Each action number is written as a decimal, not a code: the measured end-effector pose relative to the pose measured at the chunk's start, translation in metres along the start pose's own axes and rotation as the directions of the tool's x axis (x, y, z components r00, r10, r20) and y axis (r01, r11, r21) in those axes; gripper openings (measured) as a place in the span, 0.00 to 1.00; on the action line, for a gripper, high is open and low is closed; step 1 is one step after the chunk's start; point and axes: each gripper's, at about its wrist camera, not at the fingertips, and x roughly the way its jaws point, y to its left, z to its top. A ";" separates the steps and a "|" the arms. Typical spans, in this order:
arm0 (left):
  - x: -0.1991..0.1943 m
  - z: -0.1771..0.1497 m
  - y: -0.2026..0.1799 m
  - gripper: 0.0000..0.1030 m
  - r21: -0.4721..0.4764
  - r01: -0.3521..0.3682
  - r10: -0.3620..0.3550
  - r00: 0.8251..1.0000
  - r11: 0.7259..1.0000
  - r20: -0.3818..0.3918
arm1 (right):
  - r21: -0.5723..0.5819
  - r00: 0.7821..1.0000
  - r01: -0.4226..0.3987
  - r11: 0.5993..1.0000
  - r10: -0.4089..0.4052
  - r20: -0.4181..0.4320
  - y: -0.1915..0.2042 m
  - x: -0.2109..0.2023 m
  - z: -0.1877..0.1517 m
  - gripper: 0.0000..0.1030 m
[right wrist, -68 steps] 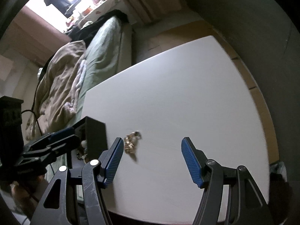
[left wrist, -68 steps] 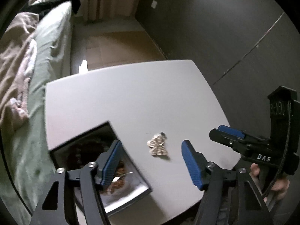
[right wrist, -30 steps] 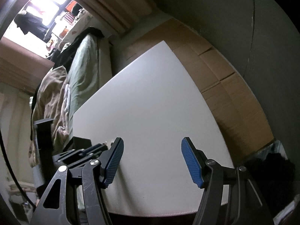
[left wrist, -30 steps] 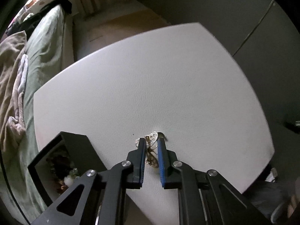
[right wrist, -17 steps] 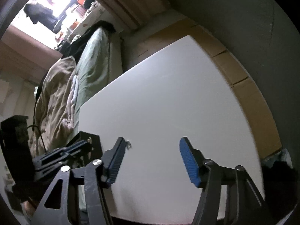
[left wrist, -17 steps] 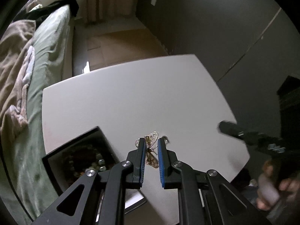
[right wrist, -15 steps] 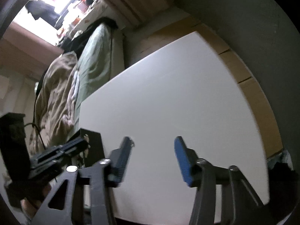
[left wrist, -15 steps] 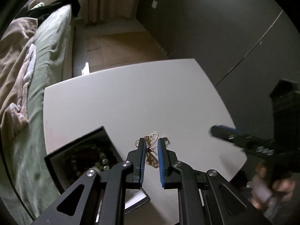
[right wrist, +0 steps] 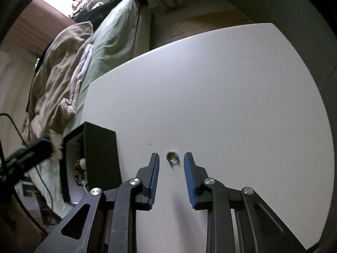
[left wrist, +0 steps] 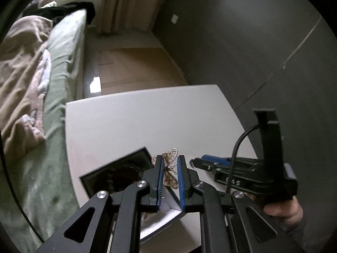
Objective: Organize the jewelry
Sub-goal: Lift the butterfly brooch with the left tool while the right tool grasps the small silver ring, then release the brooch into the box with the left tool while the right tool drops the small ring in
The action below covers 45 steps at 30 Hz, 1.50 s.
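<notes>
Ring (right wrist: pixel 172 156) — between closing right hand-held gripper (right wrist: pixel 171 158) pads

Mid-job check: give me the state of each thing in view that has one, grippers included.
Left gripper: shut on the butterfly brooch.
Butterfly brooch: lifted off the table, pinched between the pads.
Right gripper: jaws closing around the ring, pads not touching it.
Ring: lying on the white table, loose.
Jewelry box: open, beads inside.
</notes>
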 end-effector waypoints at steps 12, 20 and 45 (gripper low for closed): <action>-0.012 -0.003 0.018 0.12 -0.038 0.004 -0.003 1.000 0.999 0.024 | -0.113 0.990 0.137 0.984 -0.138 0.001 0.024 0.017 0.000 0.24; -0.007 -0.025 0.029 0.12 -0.058 -0.024 0.024 1.000 0.998 -0.001 | -0.095 0.987 0.158 0.983 -0.155 0.039 0.017 0.008 -0.003 0.13; -0.008 -0.049 0.042 0.68 -0.080 -0.037 0.033 0.998 0.996 -0.045 | -0.057 0.985 -0.068 0.996 0.076 0.153 0.028 -0.035 -0.001 0.13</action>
